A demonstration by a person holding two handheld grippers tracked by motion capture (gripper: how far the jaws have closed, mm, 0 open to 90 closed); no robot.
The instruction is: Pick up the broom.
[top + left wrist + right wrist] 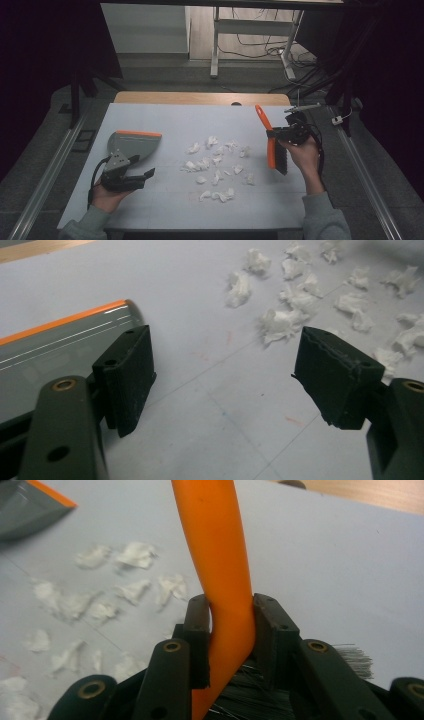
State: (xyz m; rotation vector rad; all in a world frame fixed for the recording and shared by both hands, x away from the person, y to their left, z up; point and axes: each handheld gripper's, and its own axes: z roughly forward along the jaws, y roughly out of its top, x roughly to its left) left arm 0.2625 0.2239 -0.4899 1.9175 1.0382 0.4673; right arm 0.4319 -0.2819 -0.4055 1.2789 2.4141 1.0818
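My right claw (281, 134) is clenched on the orange handle of the brush (270, 145), both pads pressing the handle just above the black bristles, as the right gripper view shows with the brush (220, 570) rising between them. I hold it off the table (165, 117) at the right side, handle pointing far and up, bristles hanging toward the near side, just right of the paper scraps (216, 165). My left claw (142, 175) is released, its two pads standing wide apart over bare table with nothing between them; in the left gripper view the left claw (225, 385) frames only the white surface. It sits at the near left of the table, pointing right toward the scraps. The grey dustpan (132, 145) with its orange front edge lies flat on the table just beyond my left claw, to the far left of the scraps; its rim shows beside one pad as the dustpan (60, 345). The crumpled white scraps lie scattered in the middle of the table, between dustpan and brush, and they appear again as scraps (300, 300) and scraps (100, 600)
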